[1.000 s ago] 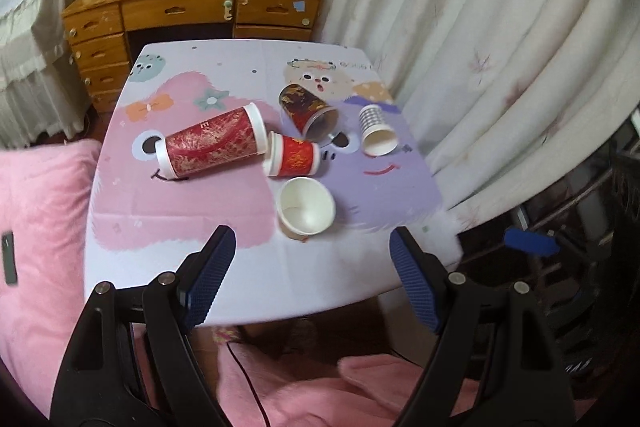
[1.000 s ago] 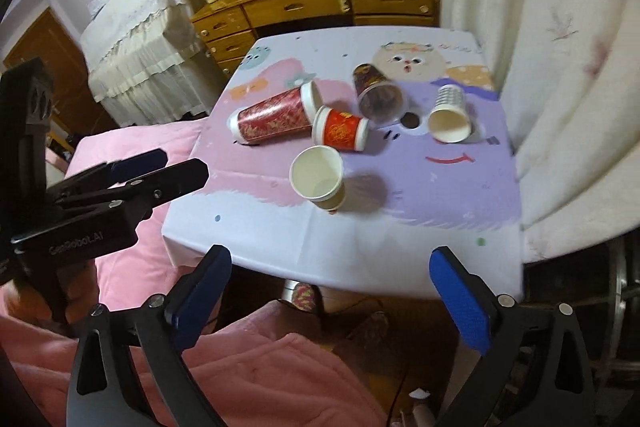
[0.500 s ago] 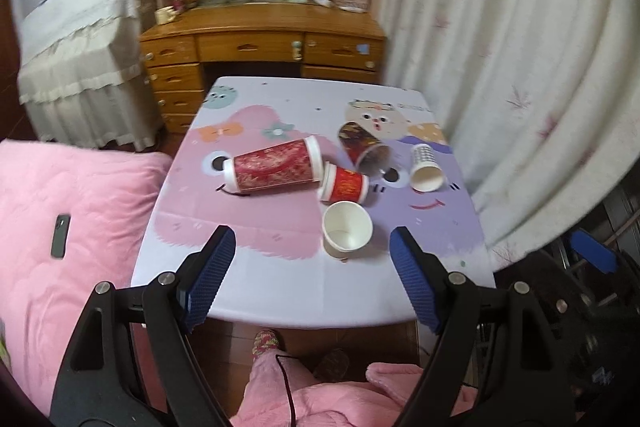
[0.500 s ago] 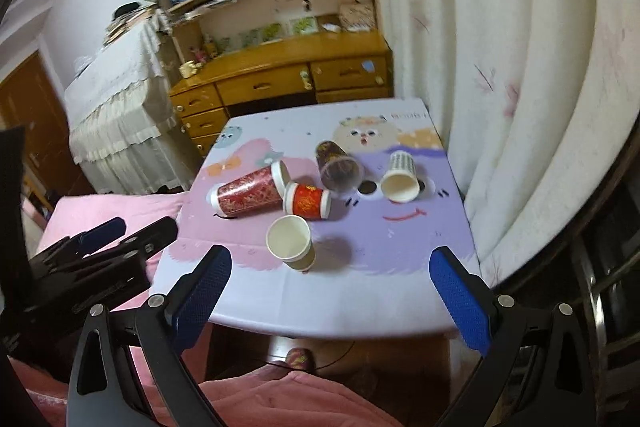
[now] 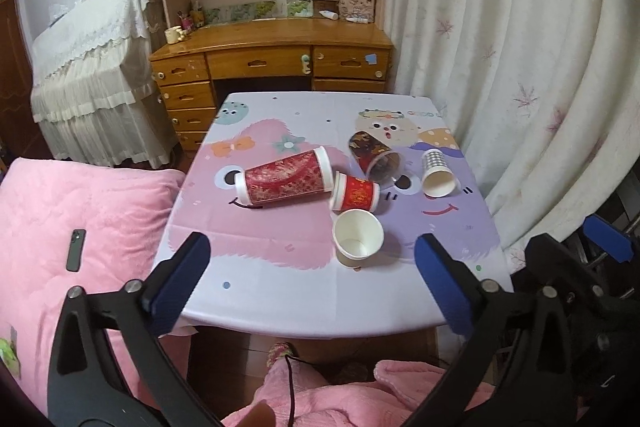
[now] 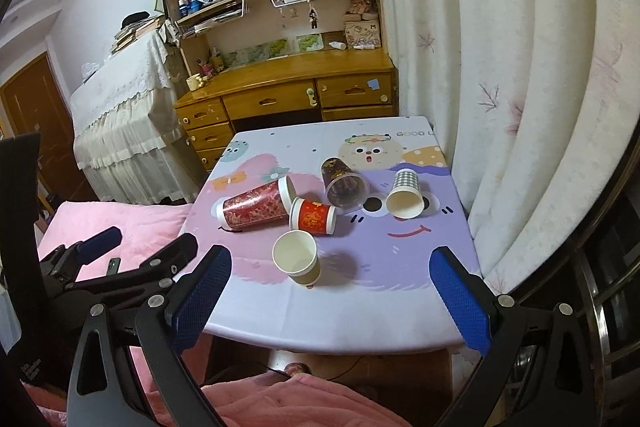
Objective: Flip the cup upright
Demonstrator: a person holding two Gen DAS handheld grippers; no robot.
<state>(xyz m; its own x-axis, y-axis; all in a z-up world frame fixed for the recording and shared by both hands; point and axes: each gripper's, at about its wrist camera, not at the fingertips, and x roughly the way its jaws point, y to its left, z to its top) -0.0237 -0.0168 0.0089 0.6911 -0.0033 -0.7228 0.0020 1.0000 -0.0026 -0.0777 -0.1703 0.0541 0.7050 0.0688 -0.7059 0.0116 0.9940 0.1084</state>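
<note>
A cartoon-print surface [image 5: 280, 291] stood beside a pale curtain [image 5: 520, 67], bearing five paper cups clustered toward its right half. The tall red-and-gold cup [image 5: 286, 178] lay on its side near the centre, mouth touching the short red cup [image 5: 357, 193], also toppled. Toward the far right corner a dark patterned cup [image 5: 374, 155] lay tipped, mouth facing the near edge, and just beside it, by the right edge, lay a checked cup [image 5: 437, 173]. Only the plain white cup [image 5: 357, 238] stood upright, nearest the near edge. Both tools hung short of that edge, apparently held back to survey the cups: the left hand-held gripper [image 5: 312, 283] was spread wide and empty, and the right hand-held gripper [image 6: 326, 291] likewise gaped with nothing between its blue pads [image 6: 460, 297]. Four cups seemingly remained to be righted.
</note>
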